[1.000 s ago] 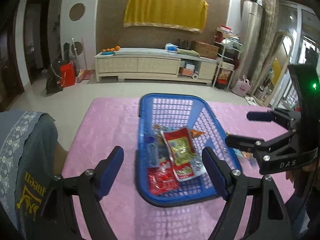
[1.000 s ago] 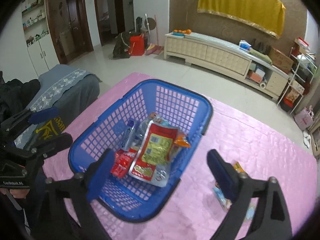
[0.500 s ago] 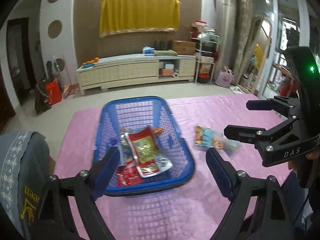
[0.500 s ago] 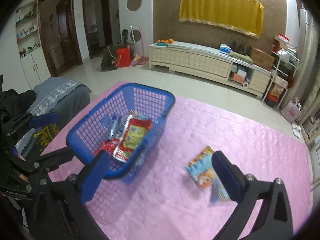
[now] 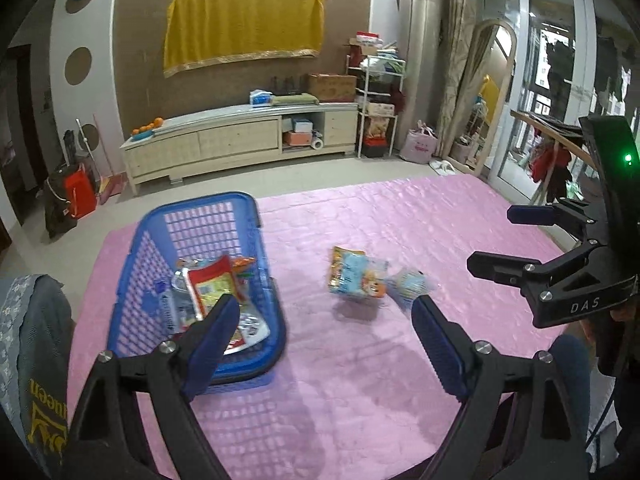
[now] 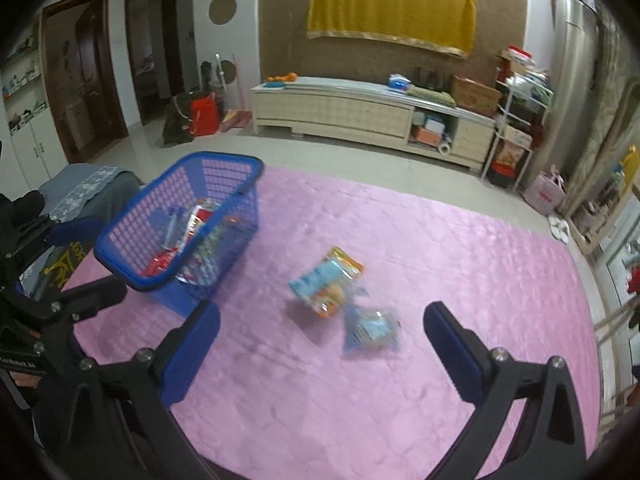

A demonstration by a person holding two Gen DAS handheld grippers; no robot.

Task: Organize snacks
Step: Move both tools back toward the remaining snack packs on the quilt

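A blue plastic basket [image 5: 256, 240] [image 6: 120, 268] stands on the left of the pink table cover and holds several snack packets [image 5: 212, 292] [image 6: 196, 220]. Two more packets lie loose on the cover to its right: a light blue and orange one [image 5: 354, 278] [image 6: 326, 282] and a smaller blue one [image 5: 408, 284] [image 6: 370, 330]. My left gripper [image 5: 324, 344] is open and empty, near the basket's front right corner. My right gripper [image 6: 322, 352] is open and empty, just in front of the loose packets; it also shows at the right of the left wrist view [image 5: 504, 240].
The pink cover [image 6: 440, 248] spans the table. A grey cushioned chair [image 6: 80, 188] stands at the table's left edge. Beyond the far edge is floor, a long low cabinet [image 5: 240, 140] and a shelf rack [image 5: 378, 104].
Both grippers have swung right, away from above the basket. The two loose packets have come into view in front of them. Both stay open and empty.
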